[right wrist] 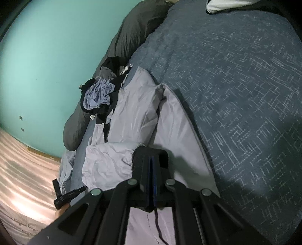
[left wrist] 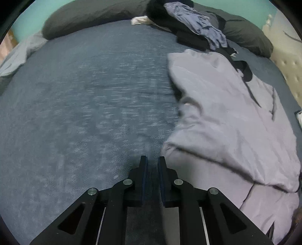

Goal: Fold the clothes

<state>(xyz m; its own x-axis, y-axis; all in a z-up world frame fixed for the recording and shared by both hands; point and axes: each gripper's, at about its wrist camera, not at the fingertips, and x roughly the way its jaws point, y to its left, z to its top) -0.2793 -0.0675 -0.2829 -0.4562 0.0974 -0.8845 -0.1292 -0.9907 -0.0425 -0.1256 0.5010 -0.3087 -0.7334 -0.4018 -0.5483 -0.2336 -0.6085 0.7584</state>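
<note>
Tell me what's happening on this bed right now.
A person with two handheld grippers is folding a grey jacket on the blue bedspread. The right gripper is shut on its dark cuff. The left gripper holds nothing, its jaws slightly apart. A clothes pile waits by the pillows.

Bedroom: bed (left wrist: 85, 94), pillows (left wrist: 90, 17), clothes pile (left wrist: 198, 24).

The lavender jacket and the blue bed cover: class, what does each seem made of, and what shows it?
Lavender jacket: probably thin synthetic shell, faint sheen, crisp puffy creases, black trim.
Blue bed cover: seemingly woven cotton-like cloth, matte, with pale flecked threads across the weave.
</note>
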